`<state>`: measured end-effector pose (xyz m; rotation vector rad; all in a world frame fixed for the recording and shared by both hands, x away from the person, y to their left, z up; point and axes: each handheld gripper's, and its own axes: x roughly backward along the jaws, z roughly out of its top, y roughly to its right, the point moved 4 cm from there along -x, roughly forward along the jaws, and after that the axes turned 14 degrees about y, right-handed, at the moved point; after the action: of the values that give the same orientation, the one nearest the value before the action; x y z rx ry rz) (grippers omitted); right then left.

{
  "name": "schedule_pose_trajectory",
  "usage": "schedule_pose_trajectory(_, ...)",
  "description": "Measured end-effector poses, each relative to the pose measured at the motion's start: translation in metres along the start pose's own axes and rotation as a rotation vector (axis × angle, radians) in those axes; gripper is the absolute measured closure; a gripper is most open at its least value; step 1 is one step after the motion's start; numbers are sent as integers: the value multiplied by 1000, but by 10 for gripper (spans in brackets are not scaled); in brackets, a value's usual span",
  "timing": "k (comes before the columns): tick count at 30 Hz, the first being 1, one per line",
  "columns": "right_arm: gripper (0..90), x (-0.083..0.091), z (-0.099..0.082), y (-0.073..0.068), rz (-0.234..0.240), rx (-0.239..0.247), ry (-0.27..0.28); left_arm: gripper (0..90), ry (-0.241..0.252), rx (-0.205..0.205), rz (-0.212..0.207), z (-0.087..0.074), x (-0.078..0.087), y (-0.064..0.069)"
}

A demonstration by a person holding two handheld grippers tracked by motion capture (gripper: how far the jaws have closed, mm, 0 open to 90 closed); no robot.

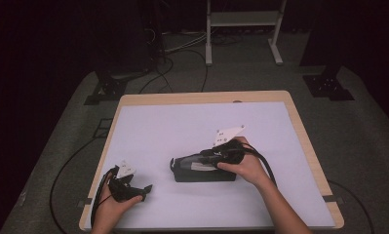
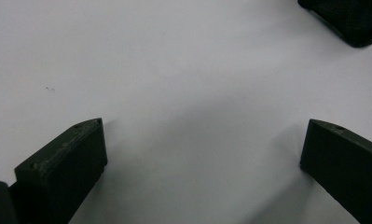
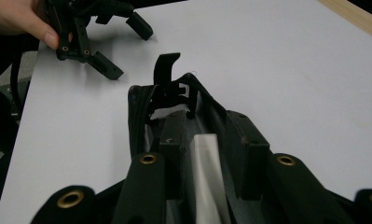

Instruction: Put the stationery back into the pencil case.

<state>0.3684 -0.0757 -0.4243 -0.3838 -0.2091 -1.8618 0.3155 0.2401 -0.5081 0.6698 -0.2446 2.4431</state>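
With the right gripper (image 3: 207, 154) pinched on the pouch (image 1: 202, 168), keep that grip firm while the left gripper (image 1: 133, 191), wide open and empty, waits left of it.

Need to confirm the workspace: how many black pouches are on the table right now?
1. The black pouch lies mid-table, near the front, under the right gripper, whose jaws are inside it.

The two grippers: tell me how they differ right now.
The left gripper has its jaws spread wide over bare table; the right gripper is closed on the black pouch. The left gripper stands apart from the pouch, while the right rests on it. Both are black and hand-held.
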Motion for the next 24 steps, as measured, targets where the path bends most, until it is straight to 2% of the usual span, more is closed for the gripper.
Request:
schedule_pose_trajectory(6, 659, 7, 1, 3, -30, -16, 11, 0, 0, 1, 0, 0, 0, 0)
schedule_pose_trajectory(12, 619, 23, 0, 9, -68, -46, 28, 0, 0, 1, 0, 0, 0, 0)
schedule_pose_trajectory(24, 398, 55, -4, 19, -145, -92, 53, 0, 0, 2, 1, 0, 0, 0)
